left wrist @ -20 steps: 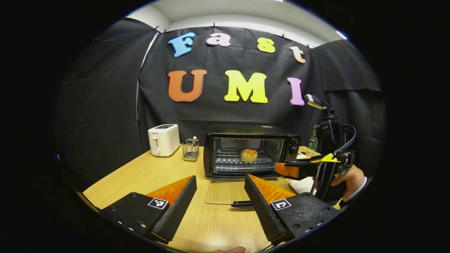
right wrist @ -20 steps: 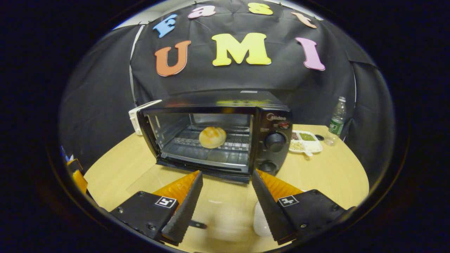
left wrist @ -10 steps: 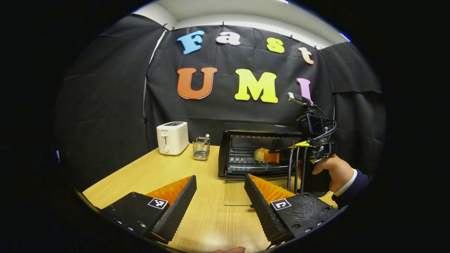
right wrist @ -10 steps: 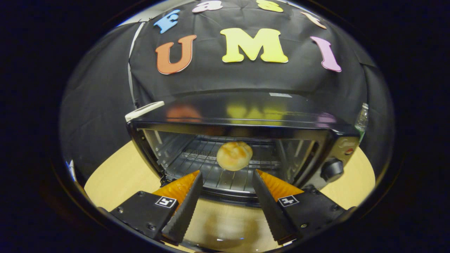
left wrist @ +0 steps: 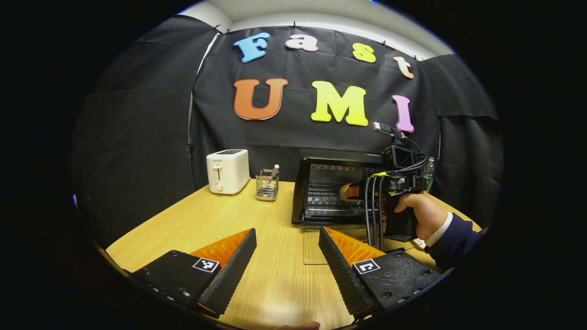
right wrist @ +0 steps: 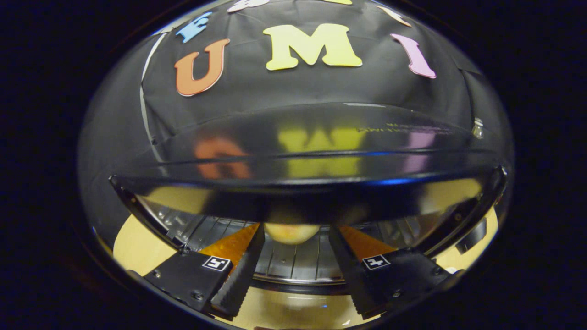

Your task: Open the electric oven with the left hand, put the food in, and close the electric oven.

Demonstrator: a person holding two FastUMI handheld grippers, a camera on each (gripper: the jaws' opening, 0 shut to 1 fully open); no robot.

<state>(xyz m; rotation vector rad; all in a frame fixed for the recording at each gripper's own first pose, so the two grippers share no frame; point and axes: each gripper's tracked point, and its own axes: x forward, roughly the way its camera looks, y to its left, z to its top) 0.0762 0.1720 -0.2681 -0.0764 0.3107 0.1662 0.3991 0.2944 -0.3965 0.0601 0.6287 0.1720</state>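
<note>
Food step: my right gripper [right wrist: 293,256], jaws spread, reaches into the open oven [left wrist: 337,195] toward the bun [right wrist: 290,231]; left gripper [left wrist: 286,261] spread, idle; next, close the door [left wrist: 321,245].

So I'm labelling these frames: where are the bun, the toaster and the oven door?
bun [right wrist: 290,232], right gripper view, lower front.
toaster [left wrist: 227,170], left gripper view, front face.
oven door [left wrist: 315,245], left gripper view, glass pane lying open.

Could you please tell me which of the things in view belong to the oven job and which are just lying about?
Part of the job:
oven, its door lying open
bread roll on the oven rack
right gripper, open, reaching into the oven
left gripper, open, held back over the table

Lying about:
toaster
wire basket
bottle
</note>
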